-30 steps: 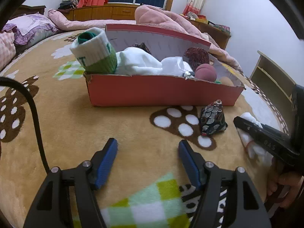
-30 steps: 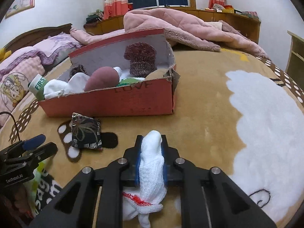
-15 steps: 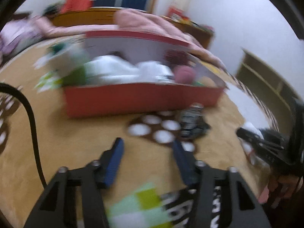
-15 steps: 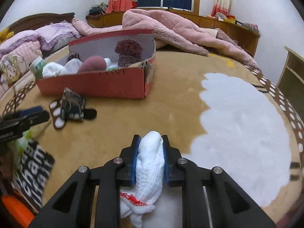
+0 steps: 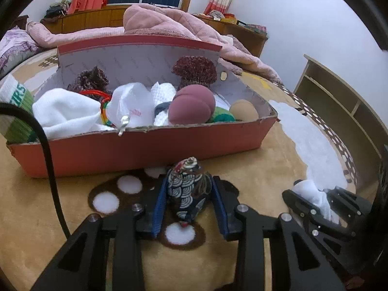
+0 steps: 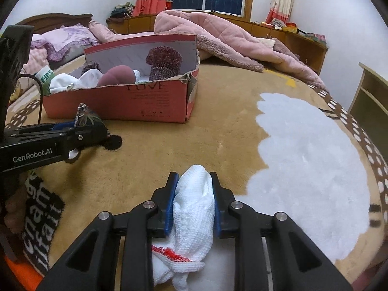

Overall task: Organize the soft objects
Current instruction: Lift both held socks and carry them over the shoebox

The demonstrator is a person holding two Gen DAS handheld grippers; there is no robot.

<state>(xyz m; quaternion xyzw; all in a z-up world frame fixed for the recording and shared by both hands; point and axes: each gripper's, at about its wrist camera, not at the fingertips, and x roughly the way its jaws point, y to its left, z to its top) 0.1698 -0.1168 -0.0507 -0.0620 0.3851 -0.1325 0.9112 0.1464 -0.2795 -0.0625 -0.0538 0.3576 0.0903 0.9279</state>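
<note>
A red cardboard box [image 5: 150, 148] [image 6: 155, 101] stands on the brown rug, filled with socks, cloths, a maroon ball and knitted items. A dark patterned pouch [image 5: 188, 189] [image 6: 83, 116] sits on the rug just in front of the box. My left gripper [image 5: 189, 206] [image 6: 80, 131] straddles the pouch, its blue pads on both sides of it and touching or nearly touching. My right gripper [image 6: 194, 198] [image 5: 315, 198] is shut on a white sock [image 6: 191, 213] with a red stripe, held low over the rug to the right of the pouch.
A pink quilt [image 6: 218, 38] lies behind the box. A wooden shelf unit [image 5: 339, 92] stands at the right. A green and white rolled sock [image 5: 14, 106] sits at the box's left end. A black cable [image 5: 48, 165] hangs at the left.
My left gripper moved forward and right to the pouch and narrowed around it. My right gripper kept the white sock and drew back from the box.
</note>
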